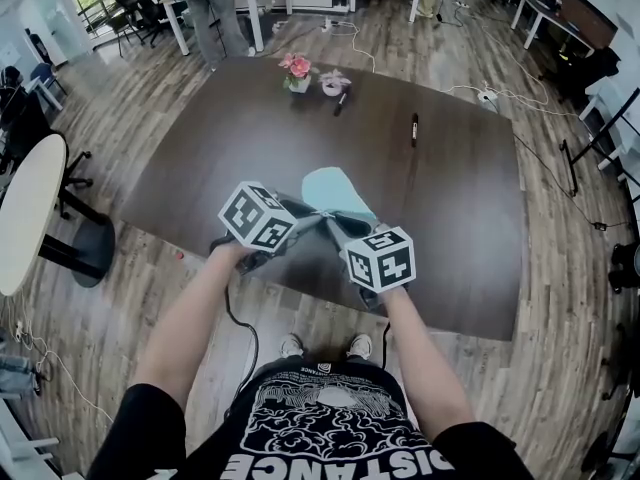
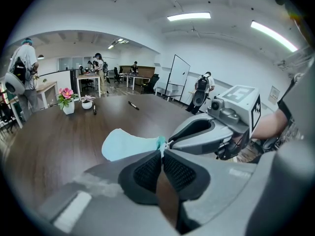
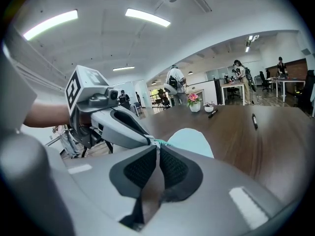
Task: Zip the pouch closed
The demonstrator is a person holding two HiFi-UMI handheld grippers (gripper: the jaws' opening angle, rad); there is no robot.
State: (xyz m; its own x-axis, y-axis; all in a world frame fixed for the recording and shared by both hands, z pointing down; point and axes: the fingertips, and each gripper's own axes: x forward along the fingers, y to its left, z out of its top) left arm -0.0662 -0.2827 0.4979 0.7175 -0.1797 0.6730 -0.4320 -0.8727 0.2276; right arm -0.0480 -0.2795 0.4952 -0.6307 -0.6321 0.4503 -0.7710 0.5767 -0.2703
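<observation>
A light blue pouch (image 1: 335, 190) lies on the dark wooden table (image 1: 450, 208), its near end lifted between both grippers. My left gripper (image 1: 317, 212) is shut on the pouch's near end; the teal corner (image 2: 160, 142) shows right at its closed tips. My right gripper (image 1: 331, 220) meets it tip to tip from the right. It is shut on the small white zipper pull (image 3: 156, 143), beside the teal zipper end. In the left gripper view the rest of the pouch (image 2: 125, 144) stretches away to the left. In the right gripper view the pouch (image 3: 193, 140) runs off to the right.
A pot of pink flowers (image 1: 297, 72), a small white bowl (image 1: 332, 85) and a black pen (image 1: 340, 103) sit at the table's far edge. Another black marker (image 1: 414, 128) lies far right. A round white table (image 1: 25, 208) stands left. People work at desks behind.
</observation>
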